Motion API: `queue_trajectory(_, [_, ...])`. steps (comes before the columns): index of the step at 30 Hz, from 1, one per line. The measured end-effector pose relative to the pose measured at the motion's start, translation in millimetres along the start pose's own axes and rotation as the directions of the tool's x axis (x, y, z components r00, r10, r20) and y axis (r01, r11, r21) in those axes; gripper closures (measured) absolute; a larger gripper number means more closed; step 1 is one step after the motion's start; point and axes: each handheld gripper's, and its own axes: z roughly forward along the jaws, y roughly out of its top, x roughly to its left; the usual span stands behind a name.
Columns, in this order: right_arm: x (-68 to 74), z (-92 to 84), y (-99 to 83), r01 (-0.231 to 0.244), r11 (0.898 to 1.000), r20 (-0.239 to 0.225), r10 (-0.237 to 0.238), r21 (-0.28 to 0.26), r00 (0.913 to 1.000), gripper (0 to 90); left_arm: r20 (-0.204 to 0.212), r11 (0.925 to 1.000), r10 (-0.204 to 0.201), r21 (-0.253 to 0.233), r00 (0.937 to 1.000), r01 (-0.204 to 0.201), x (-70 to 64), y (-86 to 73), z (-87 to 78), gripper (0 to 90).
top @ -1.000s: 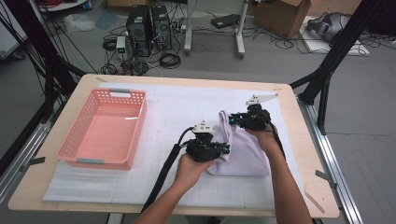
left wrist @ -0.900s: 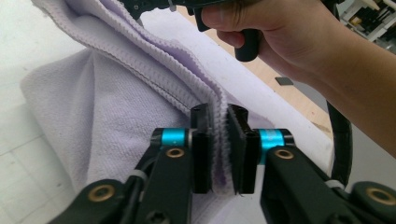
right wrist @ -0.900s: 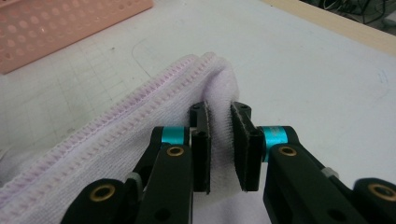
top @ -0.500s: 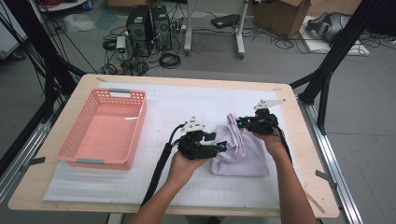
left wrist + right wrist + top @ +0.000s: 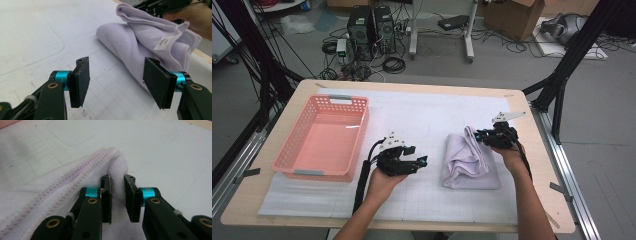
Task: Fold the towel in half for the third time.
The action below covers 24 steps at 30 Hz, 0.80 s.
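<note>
A lilac towel (image 5: 469, 162) lies loosely folded on the white mat, right of centre. My right gripper (image 5: 479, 135) is at its far upper corner. In the right gripper view it (image 5: 117, 178) is shut on a stitched fold of the towel (image 5: 50, 190), and its jaws have just been opening a little with the cloth still between the pads. My left gripper (image 5: 421, 162) hovers left of the towel, apart from it. Its jaws (image 5: 117, 62) have just been opening and hold nothing, with the towel (image 5: 140, 42) and its white label ahead of them.
A pink plastic basket (image 5: 309, 173) stands empty at the left of the table. The white gridded mat (image 5: 422, 115) covers most of the tabletop. The table's right edge (image 5: 542, 165) runs close behind the right hand.
The left gripper has let go of the towel, opened wide and moved left away from it. The towel has sunk flatter onto the mat. The right hand has shifted slightly right and down.
</note>
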Motion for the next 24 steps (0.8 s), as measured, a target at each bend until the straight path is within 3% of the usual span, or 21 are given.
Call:
queue_trajectory(5, [2.2, -6.0, -2.4, -0.029, 0.999, 0.058, 0.026, 0.044, 0.9979, 64.0, -0.007, 1.0, 0.002, -0.008, 1.0, -0.002, 7.1, -7.9, -6.7, 37.6])
queue_trajectory(13, [-2.0, -44.5, -22.4, -0.083, 0.992, 0.174, 0.067, 0.09, 0.9824, 61.0, 0.0, 0.9995, 0.009, -0.03, 1.0, -0.009, 9.3, -14.0, -10.1, 37.8])
queue_trajectory(19, [5.1, -72.0, -39.6, -0.126, 0.992, 0.215, 0.121, 0.011, 0.9691, 58.0, 0.005, 0.999, 0.02, -0.04, 0.9998, -0.02, 9.3, -15.8, -10.8, 37.6])
queue_trajectory(22, [18.9, -79.9, -48.1, -0.141, 0.99, 0.234, 0.142, -0.019, 0.9618, 54.9, 0.004, 0.9988, 0.023, -0.043, 0.9997, -0.023, 10.5, -16.1, -13.1, 37.4])
queue_trajectory(24, [32.0, -83.5, -54.2, -0.141, 0.989, 0.226, 0.148, -0.047, 0.963, 54.8, 0.002, 0.9985, 0.022, -0.05, 0.9998, -0.022, 11.4, -17.2, -15.3, 37.3])
